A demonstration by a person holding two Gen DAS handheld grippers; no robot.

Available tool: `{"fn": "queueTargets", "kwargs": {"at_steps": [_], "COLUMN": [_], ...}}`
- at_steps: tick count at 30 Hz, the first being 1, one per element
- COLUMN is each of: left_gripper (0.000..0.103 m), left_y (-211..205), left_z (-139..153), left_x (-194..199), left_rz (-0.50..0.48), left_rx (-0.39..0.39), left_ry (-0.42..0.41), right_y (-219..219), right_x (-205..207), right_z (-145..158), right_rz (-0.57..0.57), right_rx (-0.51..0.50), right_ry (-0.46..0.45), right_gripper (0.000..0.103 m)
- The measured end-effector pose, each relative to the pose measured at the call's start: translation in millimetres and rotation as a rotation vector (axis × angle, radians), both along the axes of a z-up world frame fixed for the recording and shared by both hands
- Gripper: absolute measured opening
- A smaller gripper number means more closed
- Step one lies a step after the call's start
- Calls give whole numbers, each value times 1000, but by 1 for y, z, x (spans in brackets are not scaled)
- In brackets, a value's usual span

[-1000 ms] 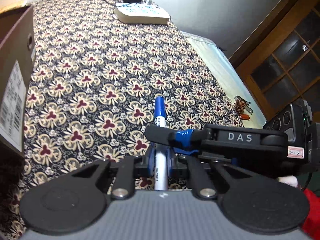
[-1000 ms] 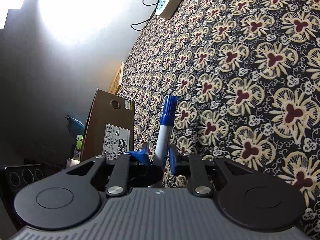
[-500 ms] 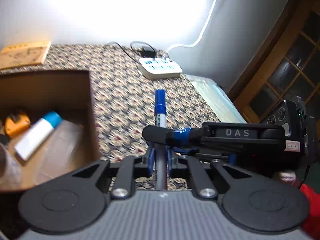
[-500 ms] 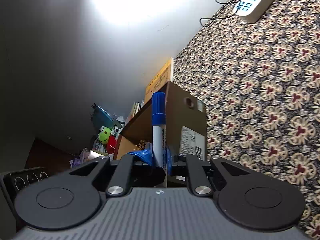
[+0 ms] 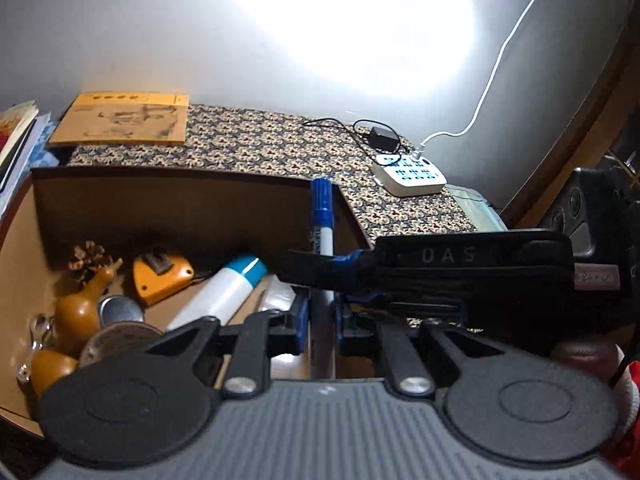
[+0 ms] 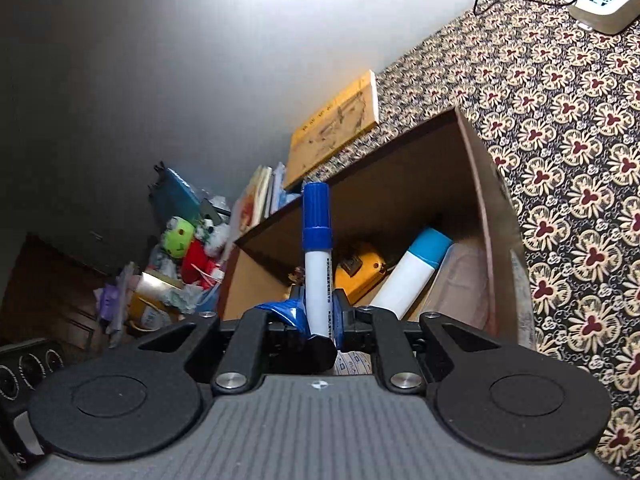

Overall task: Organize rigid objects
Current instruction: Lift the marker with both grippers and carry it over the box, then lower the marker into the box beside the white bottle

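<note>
A blue-capped white marker (image 6: 318,264) stands cap-up over the open cardboard box (image 6: 490,184), pinched low on its barrel by both the left gripper (image 5: 322,316) and right gripper (image 6: 320,320), fingers closed on it. Inside the box lie a white bottle with blue cap (image 5: 224,292) and an orange tape measure (image 5: 160,280).

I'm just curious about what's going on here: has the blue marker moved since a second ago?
Yes. The marker, gripped by both tools, has been carried from above the patterned cloth leftward to over the open cardboard box. In the left wrist view the box has come into view beneath it.
</note>
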State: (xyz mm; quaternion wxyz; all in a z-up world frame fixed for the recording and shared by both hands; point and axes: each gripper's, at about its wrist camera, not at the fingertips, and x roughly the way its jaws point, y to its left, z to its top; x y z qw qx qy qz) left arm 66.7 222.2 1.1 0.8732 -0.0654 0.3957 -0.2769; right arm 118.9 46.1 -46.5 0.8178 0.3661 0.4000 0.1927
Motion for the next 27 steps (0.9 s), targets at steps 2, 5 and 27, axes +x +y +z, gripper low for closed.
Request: {"fn": "queueTargets", "kwargs": {"at_steps": [2, 5, 27], "left_gripper": [7, 7, 8], "left_y": [8, 14, 24], "left_z": [-8, -20, -49], "left_x": [7, 17, 32], "left_rz": [3, 8, 54], "left_rx": [8, 26, 150], "left_ry": [18, 58, 114], "right_y": [10, 19, 51], "right_x": [5, 10, 9], "right_z": [-5, -14, -21], "right_rz": [-4, -15, -51], "right_rx": [-29, -78, -354], "right_ry": [18, 62, 77], "right_gripper": [0, 0, 4]}}
